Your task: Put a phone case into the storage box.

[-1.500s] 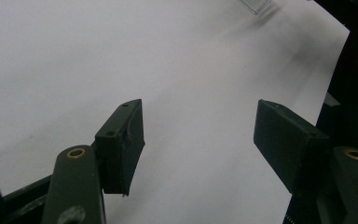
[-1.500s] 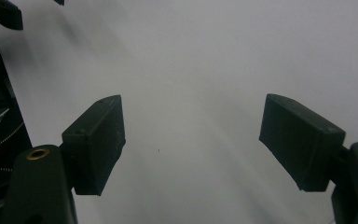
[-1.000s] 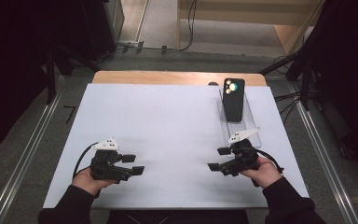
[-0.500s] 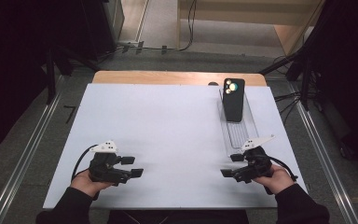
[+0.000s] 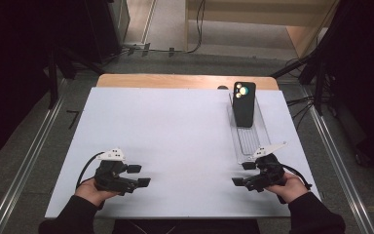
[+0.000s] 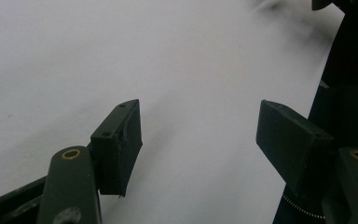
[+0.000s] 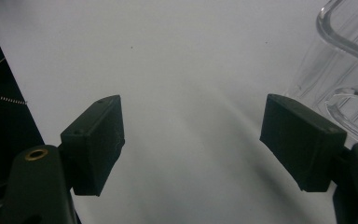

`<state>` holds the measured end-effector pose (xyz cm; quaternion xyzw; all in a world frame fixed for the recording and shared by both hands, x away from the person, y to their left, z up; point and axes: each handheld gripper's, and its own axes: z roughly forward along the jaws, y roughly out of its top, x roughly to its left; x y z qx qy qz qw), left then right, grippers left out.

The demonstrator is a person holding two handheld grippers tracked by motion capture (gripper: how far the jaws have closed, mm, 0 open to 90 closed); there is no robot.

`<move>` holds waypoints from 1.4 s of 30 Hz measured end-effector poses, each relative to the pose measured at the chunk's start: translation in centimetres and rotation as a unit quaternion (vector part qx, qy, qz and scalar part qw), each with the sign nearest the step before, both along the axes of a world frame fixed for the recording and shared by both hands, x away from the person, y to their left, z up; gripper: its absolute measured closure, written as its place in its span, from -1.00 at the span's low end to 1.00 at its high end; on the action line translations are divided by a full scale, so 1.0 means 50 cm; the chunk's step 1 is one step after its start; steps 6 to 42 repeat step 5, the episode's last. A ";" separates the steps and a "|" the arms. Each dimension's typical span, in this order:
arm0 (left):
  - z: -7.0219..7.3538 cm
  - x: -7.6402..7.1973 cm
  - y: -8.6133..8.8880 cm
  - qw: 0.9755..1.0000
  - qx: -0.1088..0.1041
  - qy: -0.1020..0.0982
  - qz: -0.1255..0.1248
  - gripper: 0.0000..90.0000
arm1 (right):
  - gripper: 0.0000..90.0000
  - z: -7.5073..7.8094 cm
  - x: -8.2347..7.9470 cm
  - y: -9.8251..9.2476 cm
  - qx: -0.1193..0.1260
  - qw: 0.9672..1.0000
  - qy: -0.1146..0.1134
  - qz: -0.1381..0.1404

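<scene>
- A black phone stands propped up at the far end of the tray, its back facing the near side, with a camera cluster and a lit spot at its top.
- A clear plastic tray, long and narrow, lies on the table's right side, running near to far.

Black gripper bodies, brass-looking screws, grey top plates, dark sleeves.

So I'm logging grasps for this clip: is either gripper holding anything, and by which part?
Nothing is held. The left gripper and the right gripper are both open over bare white table, jaws apart with nothing between them.
</scene>
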<state>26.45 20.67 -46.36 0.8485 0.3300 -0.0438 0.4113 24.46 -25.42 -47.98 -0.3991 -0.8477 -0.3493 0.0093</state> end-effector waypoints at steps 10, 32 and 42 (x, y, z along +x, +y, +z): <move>-0.001 0.001 0.001 1.000 0.002 0.002 0.000 -0.31 | -0.56 -0.004 -0.002 0.000 0.000 1.000 -0.015 -0.001; -0.001 0.001 0.001 1.000 0.002 0.002 0.000 -0.31 | -0.56 -0.004 -0.002 0.000 0.000 1.000 -0.015 -0.001; -0.001 0.001 0.001 1.000 0.002 0.002 0.000 -0.31 | -0.56 -0.004 -0.002 0.000 0.000 1.000 -0.015 -0.001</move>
